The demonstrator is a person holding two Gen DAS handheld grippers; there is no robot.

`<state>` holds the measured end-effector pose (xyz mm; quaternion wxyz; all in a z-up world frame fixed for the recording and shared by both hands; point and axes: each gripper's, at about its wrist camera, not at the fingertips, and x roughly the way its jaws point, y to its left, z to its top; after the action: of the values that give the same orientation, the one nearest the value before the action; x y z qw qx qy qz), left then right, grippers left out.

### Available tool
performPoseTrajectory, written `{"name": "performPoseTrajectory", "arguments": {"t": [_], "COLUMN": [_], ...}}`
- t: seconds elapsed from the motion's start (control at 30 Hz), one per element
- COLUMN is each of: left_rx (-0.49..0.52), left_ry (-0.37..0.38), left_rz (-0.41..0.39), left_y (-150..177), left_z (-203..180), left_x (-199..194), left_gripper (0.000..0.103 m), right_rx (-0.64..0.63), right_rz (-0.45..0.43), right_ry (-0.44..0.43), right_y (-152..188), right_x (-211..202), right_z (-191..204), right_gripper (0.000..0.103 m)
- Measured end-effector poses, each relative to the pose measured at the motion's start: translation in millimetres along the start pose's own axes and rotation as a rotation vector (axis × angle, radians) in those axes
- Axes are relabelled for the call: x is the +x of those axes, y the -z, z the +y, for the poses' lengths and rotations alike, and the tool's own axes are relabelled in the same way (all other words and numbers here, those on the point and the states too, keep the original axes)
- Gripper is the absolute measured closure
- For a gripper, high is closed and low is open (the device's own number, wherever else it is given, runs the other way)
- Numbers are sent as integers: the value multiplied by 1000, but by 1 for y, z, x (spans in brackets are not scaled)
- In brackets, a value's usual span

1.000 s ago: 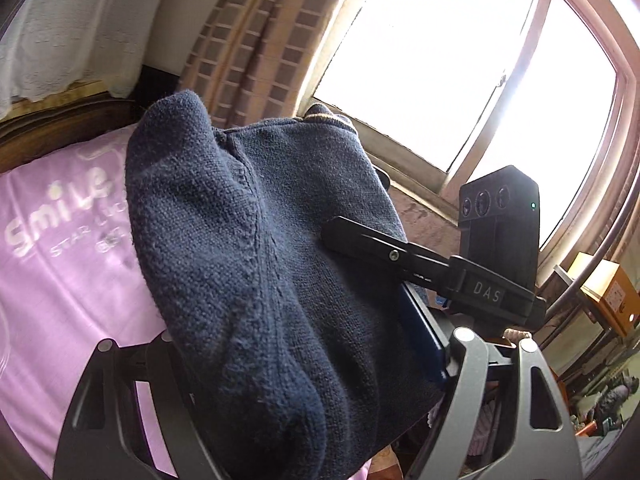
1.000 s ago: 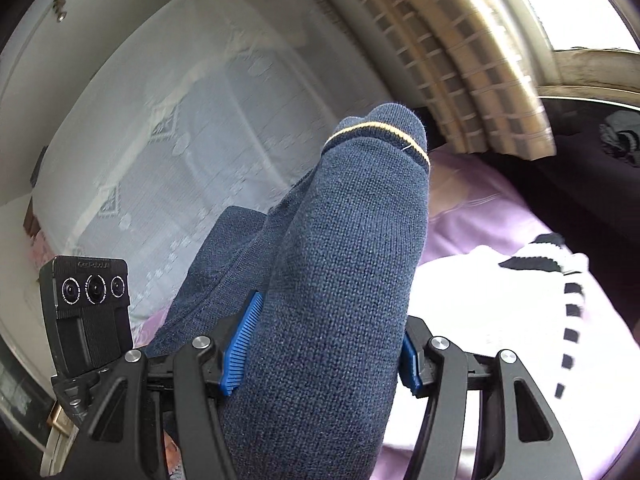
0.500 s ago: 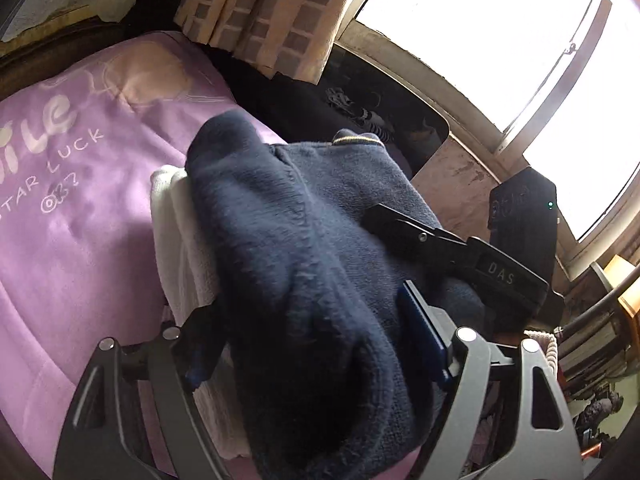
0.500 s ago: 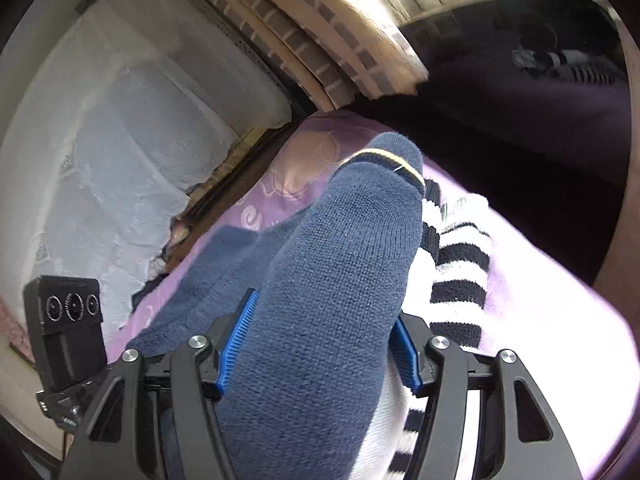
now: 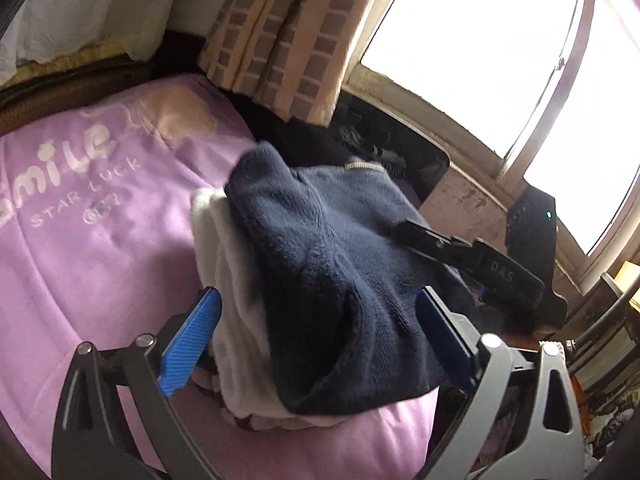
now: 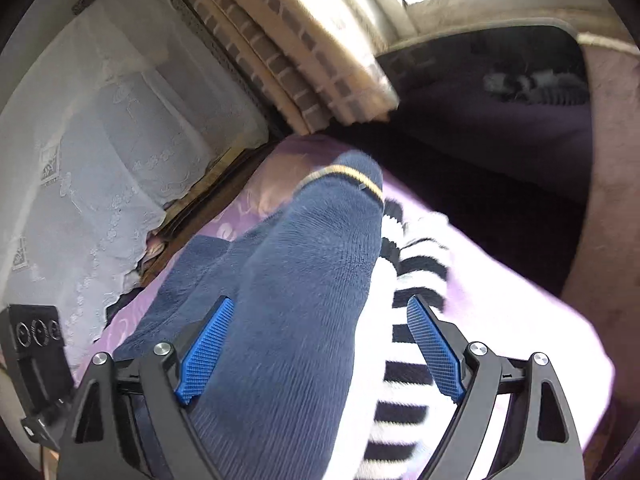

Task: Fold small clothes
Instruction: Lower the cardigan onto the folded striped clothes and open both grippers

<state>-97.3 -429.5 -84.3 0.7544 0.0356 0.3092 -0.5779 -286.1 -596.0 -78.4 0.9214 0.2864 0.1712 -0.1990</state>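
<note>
1. While the purple bedspread [image 5: 80, 248] lies under it all, we see the navy knit garment [image 5: 320, 264] resting on a white striped piece [image 6: 412, 320].
2. Left gripper [image 5: 320, 340] — jaws just opened wide, pads clear of the knit.
3. Right gripper [image 6: 320, 344] — likewise, just opened.

A dark blue knitted piece of clothing [image 5: 332, 280] lay in a soft, bunched heap, and it had a thin yellow stripe [image 6: 352, 172] near its far edge. It rested on top of a folded white piece with black stripes [image 6: 404, 336], and in the left view the white cloth [image 5: 228, 280] stuck out from under its left side. Both pieces sat together on a pink bed cover [image 5: 92, 248] with white letters on it, and the blue one was thick and a bit fuzzy.
</note>
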Motion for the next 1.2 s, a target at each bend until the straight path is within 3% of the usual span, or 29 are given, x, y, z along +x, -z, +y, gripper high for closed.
{"name": "performPoseTrajectory", "arguments": {"t": [0.03,0.1,0.13,0.2,0.27,0.33,0.4,0.57,0.83,1.2], "left_rx": [5,-5,-12,-13,-22,-93,-94,63,168,183], "left_ry": [-34,-90,-113,-179,-156,-100,-106,-263,-433,-415], "left_rz": [-48,-64,-41,88,168,138,122,2,-119,-208], "left_y": [-3,-11,-14,-10,8,20,24,34,47,50], "left_z": [2,7,10,17,26,37,37,10,-9,-23], "left_x": [-15,-22,-17,13,37,34,26,-11,-56,-115], "left_gripper": [6,5,5,4,4,4,4,4,4,4], "right_rx": [-18,-80,-114,-182,-188,-119,-114,-261,-286,-247], "right_rz": [-22,-66,-72,-68,-64,-33,-20,-77,-71,-99], "right_ry": [14,63,84,139,160,138,147,322,367,408], "right_y": [2,11,17,32,41,41,40,44,64,84], "right_x": [-10,-35,-41,-44,-40,-37,-40,-58,-78,-118], "right_z": [4,17,23,33,31,22,25,64,101,155], "right_gripper": [14,11,10,8,5,4,4,4,4,4]}}
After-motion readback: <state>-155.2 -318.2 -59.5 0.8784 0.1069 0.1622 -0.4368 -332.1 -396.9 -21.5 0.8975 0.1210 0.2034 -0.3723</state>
